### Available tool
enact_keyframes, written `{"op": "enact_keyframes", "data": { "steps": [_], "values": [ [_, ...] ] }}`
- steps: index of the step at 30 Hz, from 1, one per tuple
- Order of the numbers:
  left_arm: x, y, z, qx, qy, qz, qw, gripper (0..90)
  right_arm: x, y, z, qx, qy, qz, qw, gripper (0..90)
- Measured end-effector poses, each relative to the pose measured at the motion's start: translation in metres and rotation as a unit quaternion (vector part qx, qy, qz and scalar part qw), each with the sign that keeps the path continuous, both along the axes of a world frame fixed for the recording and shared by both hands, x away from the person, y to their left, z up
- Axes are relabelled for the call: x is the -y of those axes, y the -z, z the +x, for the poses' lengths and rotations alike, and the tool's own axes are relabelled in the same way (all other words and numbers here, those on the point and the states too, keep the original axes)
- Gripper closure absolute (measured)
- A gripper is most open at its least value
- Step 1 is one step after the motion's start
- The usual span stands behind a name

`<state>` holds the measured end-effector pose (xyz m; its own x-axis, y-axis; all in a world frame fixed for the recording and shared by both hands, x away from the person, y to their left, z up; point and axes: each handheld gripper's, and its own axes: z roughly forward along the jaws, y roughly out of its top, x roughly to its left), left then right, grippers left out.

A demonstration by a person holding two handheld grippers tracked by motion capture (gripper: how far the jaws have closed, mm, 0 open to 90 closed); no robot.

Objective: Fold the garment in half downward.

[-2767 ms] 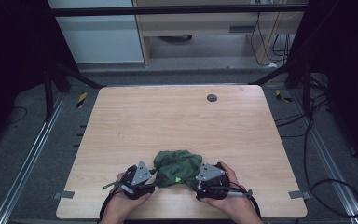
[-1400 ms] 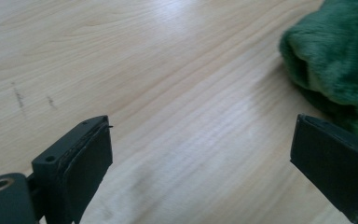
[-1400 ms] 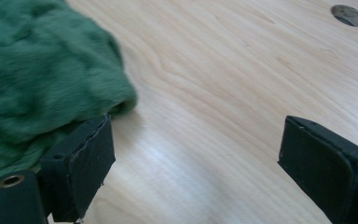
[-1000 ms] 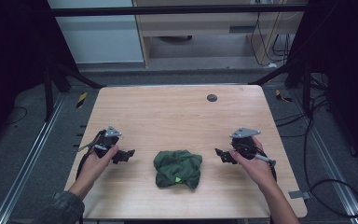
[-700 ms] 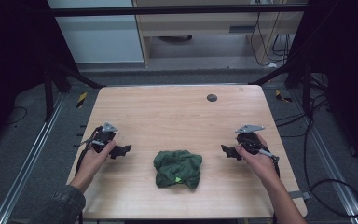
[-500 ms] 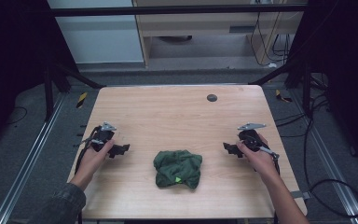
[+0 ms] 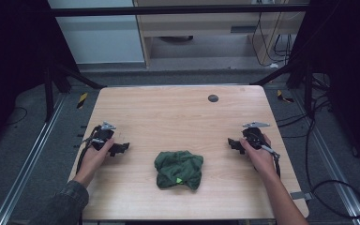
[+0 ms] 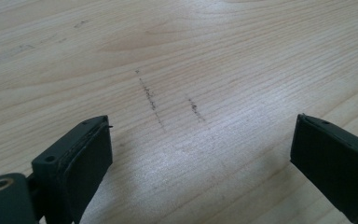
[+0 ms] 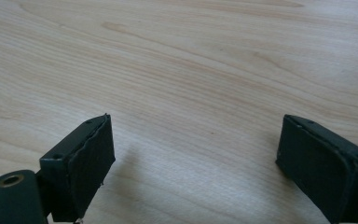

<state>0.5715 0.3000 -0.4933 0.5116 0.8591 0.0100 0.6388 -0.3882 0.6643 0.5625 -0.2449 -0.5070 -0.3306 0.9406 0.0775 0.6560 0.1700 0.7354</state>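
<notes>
We see the left gripper [image 7: 122, 148] held low over the left part of the wooden table [image 7: 178, 112], jaws pointing toward the middle. In the left gripper view its two black jaws stand wide apart with nothing between them, above bare wood that carries two short dark scuff marks [image 8: 168, 102]. The right gripper [image 7: 232, 143] mirrors it on the right part of the table, and in the right gripper view its jaws are likewise spread wide and empty over plain wood grain. Each is gripped by a hand; the left hand [image 7: 93, 157] emerges from a dark sleeve [image 7: 63, 206] cut off at the bottom edge. Between the two grippers, well apart from both and nearer the table's front edge, lies a crumpled dark green cloth [image 7: 178, 169] with a small bright green spot we cannot identify. A small dark round disc [image 7: 213, 98] sits near the far edge. The surroundings beyond the table are dim, with cables on the floor at right.
</notes>
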Motion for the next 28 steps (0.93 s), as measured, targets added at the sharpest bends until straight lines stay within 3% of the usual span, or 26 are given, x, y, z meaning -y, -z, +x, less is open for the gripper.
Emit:
{"op": "enact_keyframes", "data": {
  "steps": [8,14,15,16,17,28],
  "values": [
    [0.000,0.006,0.005,-0.001,-0.006,-0.004,1.0000,4.3,0.001,0.002,0.002,0.009,0.014,-0.004,0.9999,9.5],
    [0.002,0.009,0.006,0.011,-0.010,-0.003,0.9999,2.8,-0.004,0.004,0.002,0.013,0.012,-0.030,0.9994,7.8],
    [0.003,0.013,0.005,0.023,-0.016,-0.012,0.9995,0.1,-0.006,0.004,0.002,0.012,0.010,-0.039,0.9991,7.0],
    [0.003,0.013,0.005,0.023,-0.016,-0.012,0.9995,0.0,-0.006,0.004,0.002,0.012,0.010,-0.039,0.9991,7.0],
    [0.003,0.014,0.004,0.031,-0.015,-0.012,0.9993,0.0,-0.008,0.004,0.002,0.011,0.014,-0.038,0.9991,6.0],
    [0.003,0.014,0.002,0.031,-0.035,-0.013,0.9988,0.0,-0.019,0.005,-0.003,0.000,0.085,-0.041,0.9955,0.2]
  ]
}}
